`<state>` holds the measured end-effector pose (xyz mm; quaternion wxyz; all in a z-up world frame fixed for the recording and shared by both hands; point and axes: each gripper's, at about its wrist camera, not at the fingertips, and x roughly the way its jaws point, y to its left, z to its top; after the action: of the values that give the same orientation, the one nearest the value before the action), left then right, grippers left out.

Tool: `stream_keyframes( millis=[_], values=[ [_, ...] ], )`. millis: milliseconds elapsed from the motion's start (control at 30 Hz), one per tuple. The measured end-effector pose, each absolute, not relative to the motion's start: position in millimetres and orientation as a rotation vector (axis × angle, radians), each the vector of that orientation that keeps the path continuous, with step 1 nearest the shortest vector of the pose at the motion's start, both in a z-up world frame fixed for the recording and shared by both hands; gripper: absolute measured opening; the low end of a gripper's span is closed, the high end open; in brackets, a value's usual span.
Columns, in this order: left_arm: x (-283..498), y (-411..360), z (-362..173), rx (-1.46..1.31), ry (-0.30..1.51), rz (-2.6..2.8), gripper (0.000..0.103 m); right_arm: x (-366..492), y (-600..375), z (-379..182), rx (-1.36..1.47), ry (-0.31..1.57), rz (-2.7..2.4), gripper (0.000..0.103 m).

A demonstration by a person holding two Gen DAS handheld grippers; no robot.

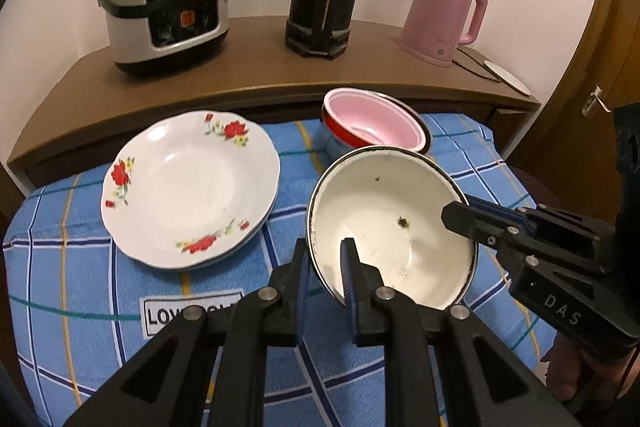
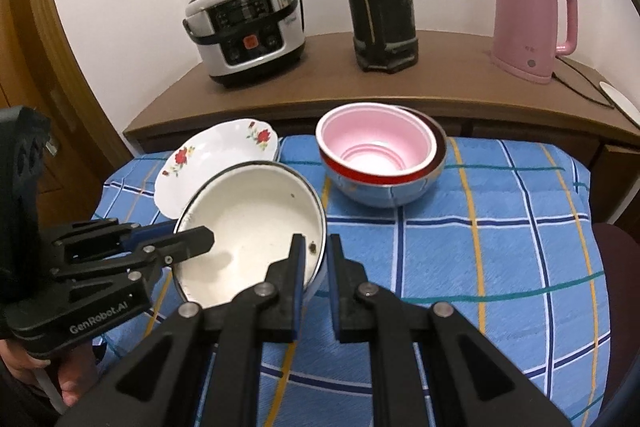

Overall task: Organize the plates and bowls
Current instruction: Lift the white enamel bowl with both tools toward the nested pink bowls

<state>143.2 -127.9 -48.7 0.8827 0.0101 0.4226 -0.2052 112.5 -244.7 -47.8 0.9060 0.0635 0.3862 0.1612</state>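
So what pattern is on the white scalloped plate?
Red flowers with green leaves around the rim of the white scalloped plate; clearest in the left wrist view.

Readable text I see: 3 bits.
"DAS" on right gripper [image 1: 456, 219] body, lower right of left wrist view; "GenRobot.AI" on left gripper [image 2: 200, 239] body, lower left of right wrist view; "LOV…" label [image 1: 192, 311] on blue checked cloth [image 1: 80, 227], partly hidden.

Blue plaid cloth [image 1: 472, 163], floral plates [image 1: 188, 183], nested bowls [image 2: 380, 163]
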Motion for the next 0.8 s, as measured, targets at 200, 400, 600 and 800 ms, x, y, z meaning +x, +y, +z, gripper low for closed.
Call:
stream_keyframes(
  millis=[200, 400, 600, 800],
  values=[
    [147, -131, -38, 0.031, 0.851, -0.419, 0.017, 116, -248, -40, 0.123, 0.779, 0.331, 0.011],
    [152, -134, -30, 0.032, 0.833, -0.415, 0.017, 120, -250, -28, 0.103, 0.757, 0.327, 0.011],
    [157, -139, -18, 0.041, 0.806, -0.413, 0.017, 125, -253, -16, 0.082, 0.734, 0.319, 0.011],
    [168, -148, -10, 0.047, 0.790, -0.413, 0.017, 133, -258, -4, 0.065, 0.713, 0.299, 0.011]
  ],
)
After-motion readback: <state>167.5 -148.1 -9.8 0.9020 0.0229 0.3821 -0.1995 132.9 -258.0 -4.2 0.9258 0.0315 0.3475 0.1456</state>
